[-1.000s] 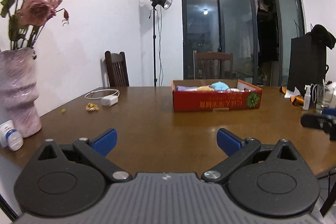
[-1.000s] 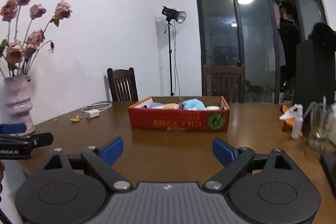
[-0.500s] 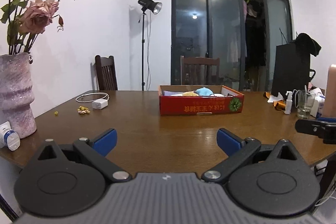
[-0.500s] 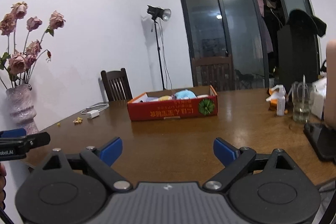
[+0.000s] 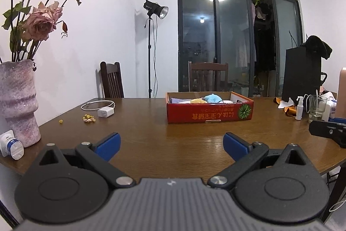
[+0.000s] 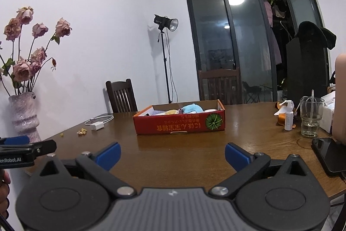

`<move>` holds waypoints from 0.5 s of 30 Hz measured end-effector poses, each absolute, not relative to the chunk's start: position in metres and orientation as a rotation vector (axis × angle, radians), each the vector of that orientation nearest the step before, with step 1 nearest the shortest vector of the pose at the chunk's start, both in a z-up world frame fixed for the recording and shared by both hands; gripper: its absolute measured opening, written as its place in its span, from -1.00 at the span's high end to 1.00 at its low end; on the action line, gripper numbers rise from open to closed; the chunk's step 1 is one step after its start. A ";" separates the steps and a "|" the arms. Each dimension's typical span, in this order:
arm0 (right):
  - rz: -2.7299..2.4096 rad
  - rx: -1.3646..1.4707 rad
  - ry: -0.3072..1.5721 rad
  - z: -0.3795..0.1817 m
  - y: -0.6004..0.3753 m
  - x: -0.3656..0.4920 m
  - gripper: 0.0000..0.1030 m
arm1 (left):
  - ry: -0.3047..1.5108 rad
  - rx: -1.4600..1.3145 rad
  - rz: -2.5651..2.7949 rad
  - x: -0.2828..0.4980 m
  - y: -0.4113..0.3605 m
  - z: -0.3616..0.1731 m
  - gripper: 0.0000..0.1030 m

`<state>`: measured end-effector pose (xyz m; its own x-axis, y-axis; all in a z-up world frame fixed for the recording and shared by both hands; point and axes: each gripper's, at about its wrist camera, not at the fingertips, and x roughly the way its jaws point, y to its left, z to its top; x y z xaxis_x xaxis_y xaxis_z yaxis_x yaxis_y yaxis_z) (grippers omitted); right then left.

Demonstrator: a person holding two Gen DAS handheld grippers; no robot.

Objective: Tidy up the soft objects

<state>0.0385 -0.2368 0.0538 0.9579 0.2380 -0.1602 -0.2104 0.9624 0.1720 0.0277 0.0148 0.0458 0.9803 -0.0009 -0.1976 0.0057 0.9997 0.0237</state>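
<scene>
Dining room, white walls, dark sliding glass doors at the back, studio lamp (image 5: 154, 9) on a stand, two wooden chairs behind a brown wooden table (image 5: 151, 140). Near the table's far edge, centre: red cardboard box (image 5: 209, 115), shallow, open-topped, printed side facing the cameras. Inside the box: soft objects (image 5: 213, 98), a light blue piece uppermost, a yellow piece beside it, pale and purplish fabric toward the left wall of the box; exact count not discernible. Left edge of the table: pink vase (image 5: 18, 101) with dried roses, small white-and-blue container (image 5: 12, 144) at its foot. Far left corner: white charger (image 5: 105, 112) with coiled cable, scattered yellowish crumbs (image 5: 88, 118) near it. Right edge: glass (image 6: 310, 117) with a straw, white spray bottle (image 6: 288, 115), dark phone (image 6: 329, 154) lying flat, orange cloth and a tissue pack behind. Left gripper (image 5: 170, 143): over the near edge, blue pads spread wide, nothing between them. Right gripper (image 6: 172, 154): same posture, jaws fully parted, nothing held, well apart from the box. No soft item visible loose on the table. Judged progress: either items gathered in the box and the task near its end, or sorting of the box contents not yet begun; not decidable from these views.
</scene>
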 end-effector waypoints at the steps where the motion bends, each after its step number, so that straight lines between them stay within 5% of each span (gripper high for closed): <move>1: 0.226 0.156 0.182 0.053 -0.236 0.039 -1.00 | 0.197 0.023 -0.001 0.028 0.015 0.046 -1.00; 15: 0.234 0.153 0.202 0.050 -0.231 0.041 -1.00 | 0.187 0.033 -0.002 0.027 0.014 0.046 -1.00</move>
<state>0.0407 -0.2309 0.0496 0.9526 0.2448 -0.1807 -0.2142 0.9613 0.1731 0.0273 0.0142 0.0464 0.9826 0.0009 -0.1859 0.0053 0.9994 0.0328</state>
